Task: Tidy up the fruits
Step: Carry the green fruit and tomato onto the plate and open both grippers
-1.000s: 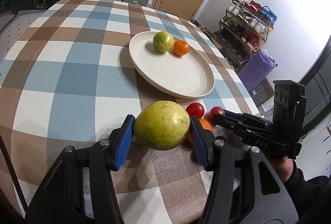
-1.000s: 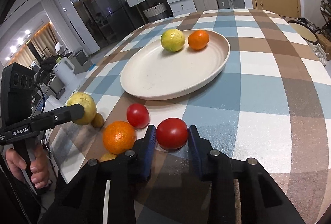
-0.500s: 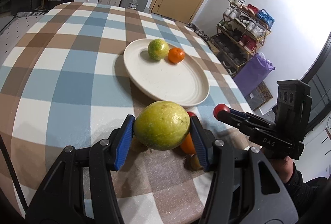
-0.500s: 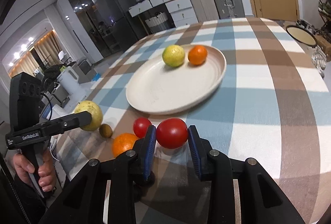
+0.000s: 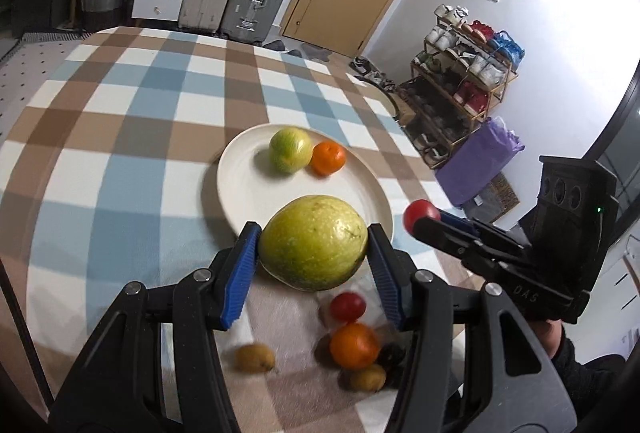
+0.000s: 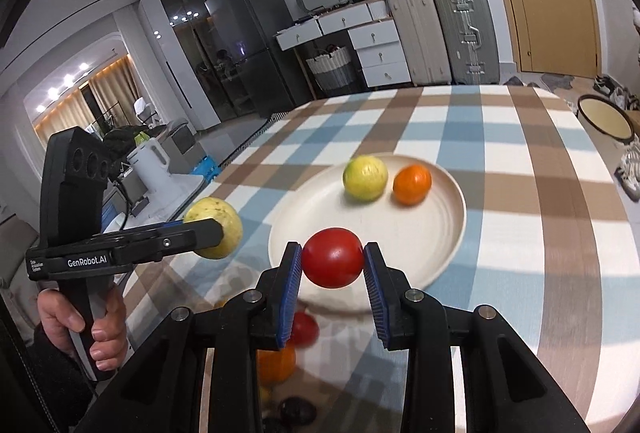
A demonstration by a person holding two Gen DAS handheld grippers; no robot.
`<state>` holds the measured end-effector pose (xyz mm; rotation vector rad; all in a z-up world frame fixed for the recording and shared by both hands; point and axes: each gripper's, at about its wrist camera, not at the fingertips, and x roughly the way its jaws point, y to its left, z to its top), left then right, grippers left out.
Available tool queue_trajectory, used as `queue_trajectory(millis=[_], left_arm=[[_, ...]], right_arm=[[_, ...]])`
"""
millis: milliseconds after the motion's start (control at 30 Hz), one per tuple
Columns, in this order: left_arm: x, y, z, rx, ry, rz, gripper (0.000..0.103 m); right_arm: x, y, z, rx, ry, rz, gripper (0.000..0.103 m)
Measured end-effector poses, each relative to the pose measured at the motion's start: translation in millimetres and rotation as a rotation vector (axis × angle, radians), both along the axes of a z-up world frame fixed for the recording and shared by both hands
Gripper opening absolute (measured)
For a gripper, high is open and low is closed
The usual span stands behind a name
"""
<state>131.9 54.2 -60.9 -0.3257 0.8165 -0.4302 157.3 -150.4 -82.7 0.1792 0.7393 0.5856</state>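
Two fruits already lie on the cream plate [image 5: 248, 189] in my left wrist view: a yellow-green one [image 5: 290, 149] and a small orange [image 5: 328, 158], touching, on its far side. My left tongs [image 5: 313, 253] are closed on a big green guava [image 5: 313, 241], its blue pads pressing both flanks, and it hangs in front of the plate's near rim. Below it, on the checked table [image 5: 120, 137] near the near edge, lie a red tomato [image 5: 347, 306], an orange [image 5: 354, 345], two small brownish fruits [image 5: 254, 357] and a dark one, blurred. At the right, my right tongs [image 5: 424, 219] show side-on with something red at the tip.

From the right wrist view, my right tongs [image 6: 332, 265] are nearly closed, clamped on a red tomato [image 6: 332, 257] held above the plate's [image 6: 436, 245] near rim. The same yellow-green fruit [image 6: 365, 178] and orange [image 6: 412, 183] sit at the far side. To the left, my left tongs [image 6: 216, 229] carry the guava [image 6: 218, 223], off the plate's left edge. My hand [image 6: 86, 329] grips the handle.
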Motion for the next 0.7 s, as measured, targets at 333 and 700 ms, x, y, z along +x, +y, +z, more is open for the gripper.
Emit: queue_trajectory(millis=[333, 700], left_arm=[[59, -11, -4, 0.079, 0.035, 0.028, 0.051], [112, -17, -38, 0.129, 0.119, 0.025, 0.051]], right_arm=[[41, 13, 3, -0.023, -0.007, 0.023, 0.032], [78, 23, -21, -0.076, 0.041, 0.024, 0.032]])
